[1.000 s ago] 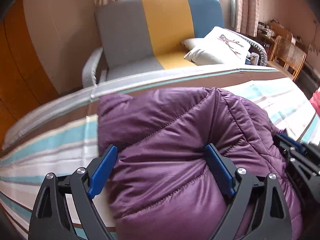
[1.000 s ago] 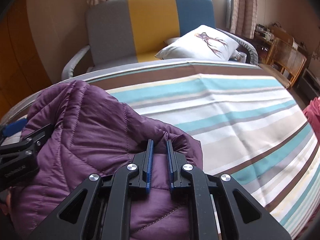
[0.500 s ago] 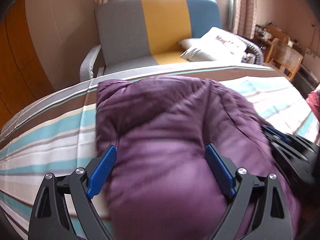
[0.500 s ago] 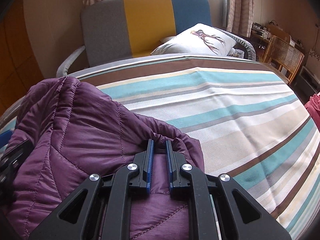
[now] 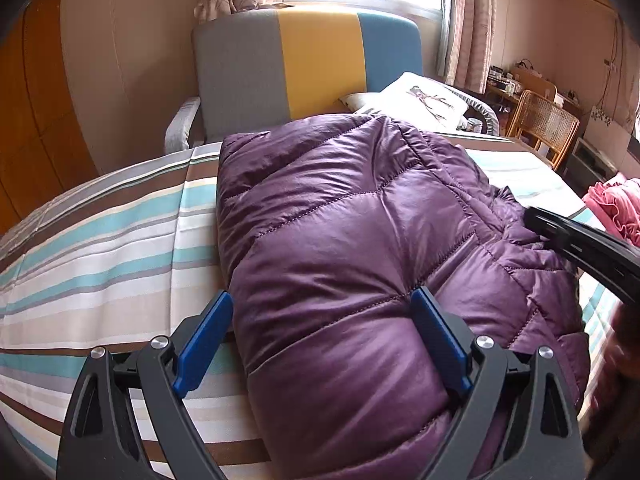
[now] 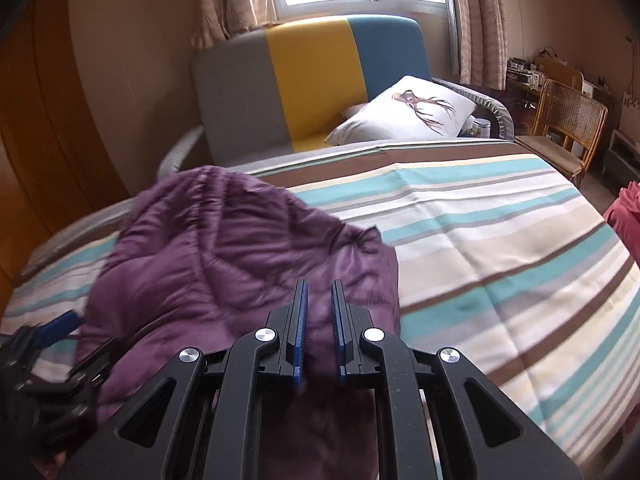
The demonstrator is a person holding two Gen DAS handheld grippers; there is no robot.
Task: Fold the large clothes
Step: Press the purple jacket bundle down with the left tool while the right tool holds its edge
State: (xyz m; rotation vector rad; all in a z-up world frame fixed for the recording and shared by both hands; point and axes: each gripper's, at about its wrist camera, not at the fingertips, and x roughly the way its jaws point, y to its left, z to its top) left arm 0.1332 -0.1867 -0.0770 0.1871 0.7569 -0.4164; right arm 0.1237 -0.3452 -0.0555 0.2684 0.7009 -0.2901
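one purple jacket (image 5: 360, 248), two grippers, one pillow (image 6: 404, 118), one wicker chair (image 6: 568, 120), one sofa (image 5: 308, 72).

Purple quilted puffer jacket (image 5: 344, 240), shiny fabric, stitched diamond-like panels. Lies bunched and folded over on striped bed (image 5: 100, 248), toward bed's left side in right wrist view (image 6: 240, 260). Thick puffy near edge bulges up; smooth broad panel on top, crumpled looser part trailing to right. Far end reaches toward bed's far edge. Right-view surface blurred, wrinkled.
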